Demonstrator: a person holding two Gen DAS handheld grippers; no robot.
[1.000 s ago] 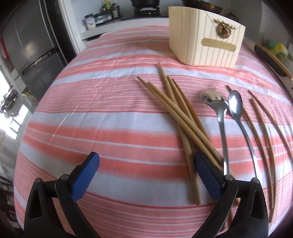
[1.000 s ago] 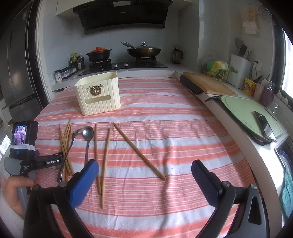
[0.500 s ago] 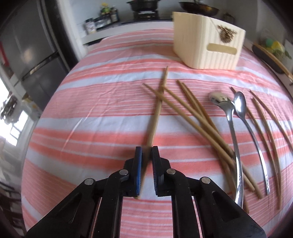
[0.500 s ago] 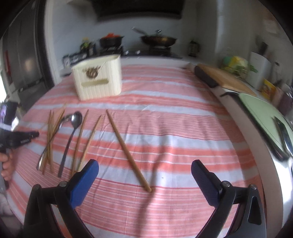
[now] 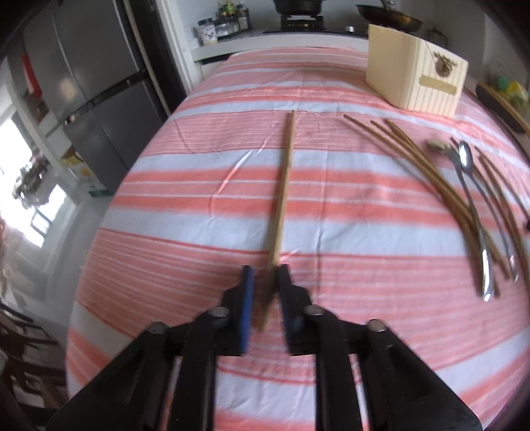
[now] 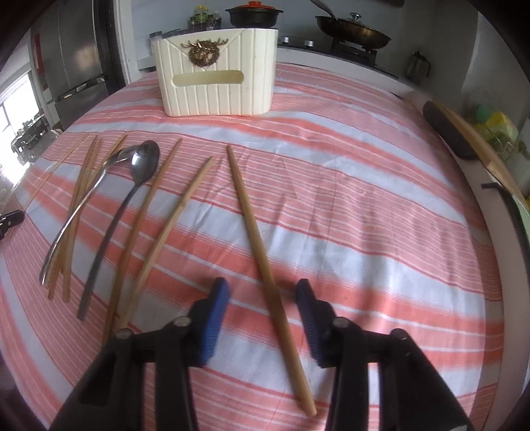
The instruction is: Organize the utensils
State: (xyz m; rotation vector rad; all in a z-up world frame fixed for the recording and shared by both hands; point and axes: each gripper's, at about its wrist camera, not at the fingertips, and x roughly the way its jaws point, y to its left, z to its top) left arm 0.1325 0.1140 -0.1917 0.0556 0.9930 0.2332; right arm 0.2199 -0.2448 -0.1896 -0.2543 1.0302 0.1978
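My left gripper [image 5: 265,275] is shut on a wooden chopstick [image 5: 285,185] and holds it over the striped cloth, tip pointing away. To its right lie several chopsticks [image 5: 420,172] and two metal spoons [image 5: 470,199]. The cream utensil box [image 5: 420,79] stands at the far right. My right gripper [image 6: 261,291] is open, its fingers on either side of a single chopstick [image 6: 255,225] that lies on the cloth. Left of it lie two chopsticks [image 6: 159,212], two spoons [image 6: 139,172] and a chopstick bundle [image 6: 82,185]. The box [image 6: 215,73] stands behind.
A striped pink and white cloth [image 6: 364,205] covers the table. A wooden cutting board [image 6: 477,139] lies along the right edge. A stove with pots [image 6: 351,30] is behind the table. A fridge [image 5: 86,73] stands to the left.
My left gripper shut on one chopstick and carried it left, away from the pile. My right gripper moved forward and down, and its fingers narrowed around the lone chopstick.
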